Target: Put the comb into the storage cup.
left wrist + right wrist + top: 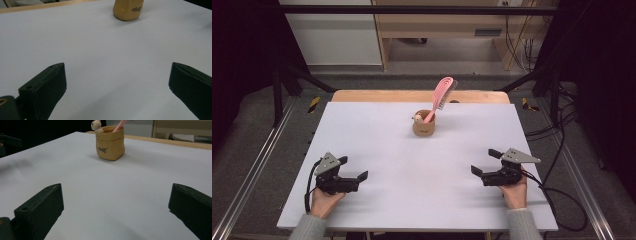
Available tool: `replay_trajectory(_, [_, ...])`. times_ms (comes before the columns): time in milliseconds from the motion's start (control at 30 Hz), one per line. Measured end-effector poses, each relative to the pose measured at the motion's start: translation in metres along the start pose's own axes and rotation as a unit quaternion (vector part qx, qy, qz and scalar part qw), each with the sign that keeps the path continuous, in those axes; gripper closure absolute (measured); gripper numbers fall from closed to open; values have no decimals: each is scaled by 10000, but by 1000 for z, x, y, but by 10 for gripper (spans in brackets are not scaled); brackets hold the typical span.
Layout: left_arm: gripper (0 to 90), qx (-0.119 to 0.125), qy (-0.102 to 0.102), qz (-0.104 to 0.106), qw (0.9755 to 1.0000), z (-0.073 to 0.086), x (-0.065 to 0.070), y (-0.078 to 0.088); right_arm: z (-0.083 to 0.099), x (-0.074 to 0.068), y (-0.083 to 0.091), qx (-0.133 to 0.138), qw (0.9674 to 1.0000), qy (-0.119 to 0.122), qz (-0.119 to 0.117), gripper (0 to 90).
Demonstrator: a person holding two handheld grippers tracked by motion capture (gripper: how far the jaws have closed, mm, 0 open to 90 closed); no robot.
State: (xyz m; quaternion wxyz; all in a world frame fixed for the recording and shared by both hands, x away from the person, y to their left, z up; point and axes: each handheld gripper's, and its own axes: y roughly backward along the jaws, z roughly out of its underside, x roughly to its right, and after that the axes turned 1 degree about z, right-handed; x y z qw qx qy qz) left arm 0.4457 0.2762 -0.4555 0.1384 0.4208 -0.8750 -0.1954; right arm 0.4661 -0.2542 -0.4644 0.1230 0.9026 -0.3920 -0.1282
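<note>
A: Pink hairbrush (442, 94), that's the thing to go for. It stands handle-down in the tan pot (424, 125) near the far middle of the white table (377, 150), leaning up and to the right, bristle head well above the rim.

B: And the grippers?

A: Both rest low at the near edge, well apart from the pot. The left gripper (352, 169) has its jaws spread wide with nothing between them; the left gripper view shows bare tabletop between them and the pot's base (128, 10) far ahead. The right gripper (485, 162) is likewise spread wide and empty, and its view has the pot (110, 143) ahead and a little left, with the small bear figure (96, 125) on the rim.

B: So how would you take the brush out cleanly?

A: I'd judge the pot light and easy to tip, since the brush leans out past its rim. One gripper could steady the pot's side while the other closes on the pink handle just above the rim, below the bristles.

B: Which for which?

A: The brush leans toward the right, so the right gripper seems the natural one for it, the left for the pot. Then lift along the handle's own slant, not straight up, or it will lever against the rim.

B: Anything to watch?

A: The bear sits on the left part of the rim, so the bracing jaws should clasp lower down the pot's body
</note>
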Motion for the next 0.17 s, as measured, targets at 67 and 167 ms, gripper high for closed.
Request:
replay_trajectory(67, [14,7,3,5,10000,0,0,0,0,0,0,5,10000,12,-11,3])
replay_trajectory(167, [14,12,4,-1,10000,0,0,0,0,0,0,-17,10000,8,-16,3])
